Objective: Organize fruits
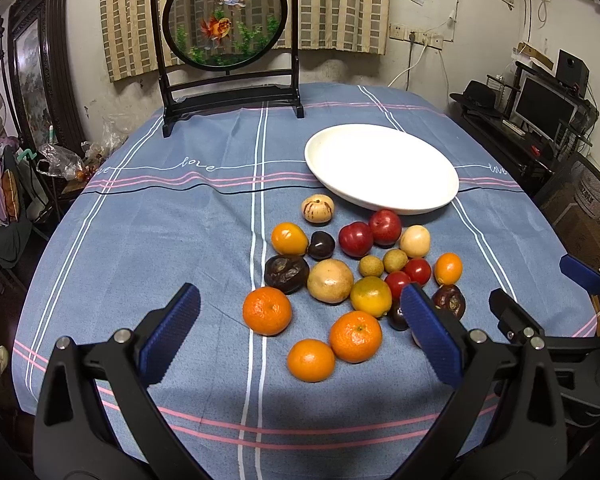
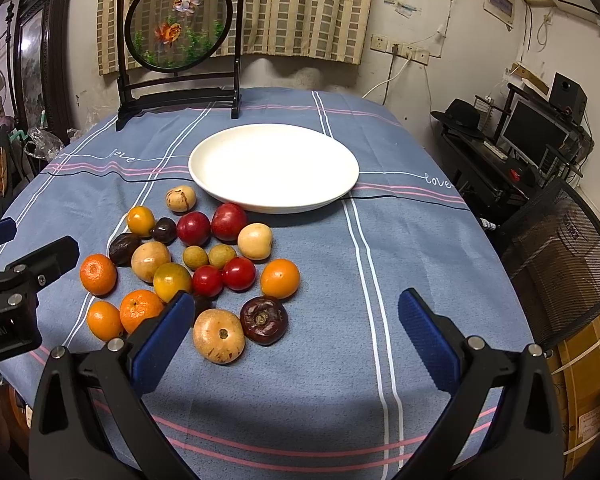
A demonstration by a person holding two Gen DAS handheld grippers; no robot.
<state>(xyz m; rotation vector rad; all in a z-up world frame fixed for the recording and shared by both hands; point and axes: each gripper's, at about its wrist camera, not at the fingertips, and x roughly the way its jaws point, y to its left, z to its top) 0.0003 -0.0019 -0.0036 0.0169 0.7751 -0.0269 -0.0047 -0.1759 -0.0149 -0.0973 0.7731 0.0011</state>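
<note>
Flanking loose fruits (image 1: 330, 281), left tongs (image 1: 300, 334) and right tongs (image 2: 296, 340) both apart, empty.

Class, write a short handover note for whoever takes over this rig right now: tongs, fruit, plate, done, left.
Left tongs: open, empty, hovering over the near oranges.
Right tongs: open, empty, above the tan fruit and dark purple fruit.
All the fruit lies in a cluster on the blue tablecloth, nearer than the white plate.
Done: nothing; the plate is bare.
Left: pick up every fruit and organize it.
</note>
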